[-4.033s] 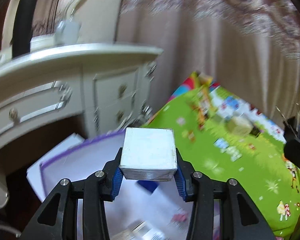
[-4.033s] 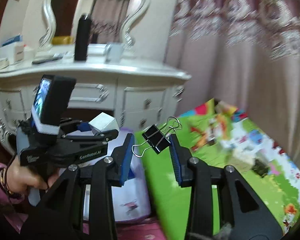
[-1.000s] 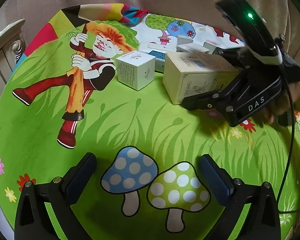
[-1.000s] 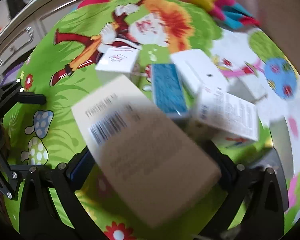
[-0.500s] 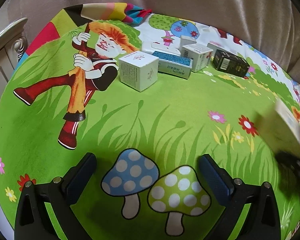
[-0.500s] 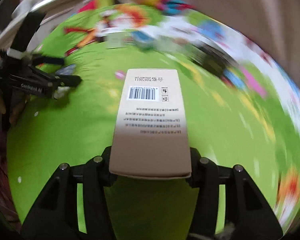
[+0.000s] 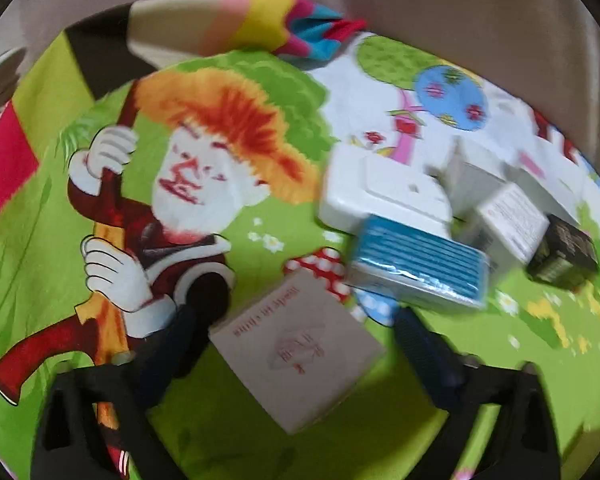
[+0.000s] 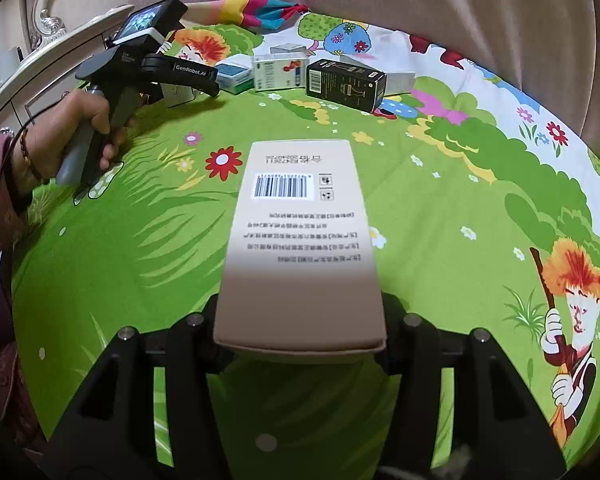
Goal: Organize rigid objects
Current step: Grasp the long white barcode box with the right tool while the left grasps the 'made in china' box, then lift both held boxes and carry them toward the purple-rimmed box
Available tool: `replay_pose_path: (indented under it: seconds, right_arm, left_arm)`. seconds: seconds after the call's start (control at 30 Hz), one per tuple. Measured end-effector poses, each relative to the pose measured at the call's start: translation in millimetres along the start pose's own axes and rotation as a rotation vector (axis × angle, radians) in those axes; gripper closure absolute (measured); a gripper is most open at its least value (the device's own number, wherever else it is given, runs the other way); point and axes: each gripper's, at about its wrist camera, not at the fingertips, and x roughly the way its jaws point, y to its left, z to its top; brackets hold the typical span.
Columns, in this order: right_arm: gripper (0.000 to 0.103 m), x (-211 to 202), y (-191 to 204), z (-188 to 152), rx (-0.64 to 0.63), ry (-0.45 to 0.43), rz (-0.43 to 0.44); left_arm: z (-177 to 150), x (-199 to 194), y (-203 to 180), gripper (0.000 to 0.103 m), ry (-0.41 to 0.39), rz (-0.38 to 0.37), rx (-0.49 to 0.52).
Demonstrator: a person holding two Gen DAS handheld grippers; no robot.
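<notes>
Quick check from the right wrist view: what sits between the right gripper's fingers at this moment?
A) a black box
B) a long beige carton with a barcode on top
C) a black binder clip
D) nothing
B: the long beige carton, barcode up, is clamped between the right gripper fingers above the green play mat.

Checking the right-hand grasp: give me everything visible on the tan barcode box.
The tan barcode box is a long rectangular carton, apparently matte cardboard, closed and undamaged. Its upward face carries a black barcode, two small symbols and several lines of small print, upside down in the right wrist view. It points lengthwise away from the camera, above the green cartoon mat. The right gripper clamps its near end, one of the jaws on each long side. Nothing else touches it; the other boxes lie far behind.
</notes>
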Motion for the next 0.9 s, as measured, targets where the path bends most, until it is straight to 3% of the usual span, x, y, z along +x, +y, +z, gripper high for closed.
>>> replay_pose_path:
  seconds: [0.03,0.23,0.3,0.4,0.9]
  right_arm:
    - [0.045,2,1,1,0.001,0.000,0.001]
    - [0.046,2,1,2,-0.002,0.001,-0.004]
    - [0.046,2,1,2,-0.003,0.001,-0.006]
    - [0.046,2,1,2,-0.002,0.000,-0.005]
    - [0.048,3,1,3,-0.001,-0.001,-0.007]
  left_arm:
    - [-7,-8,-5,0.046,-0.011,-0.012,0.024]
    - [-102,-78,-32,0.047,-0.037,-0.230,0.074]
    - [-133,-96,-52,0.047,-0.081,-0.229,0.162]
    - [-144,-104,-75,0.046,-0.080,-0.234,0.278]
    - [-140,-102,-79,0.045,-0.079,-0.231,0.271]
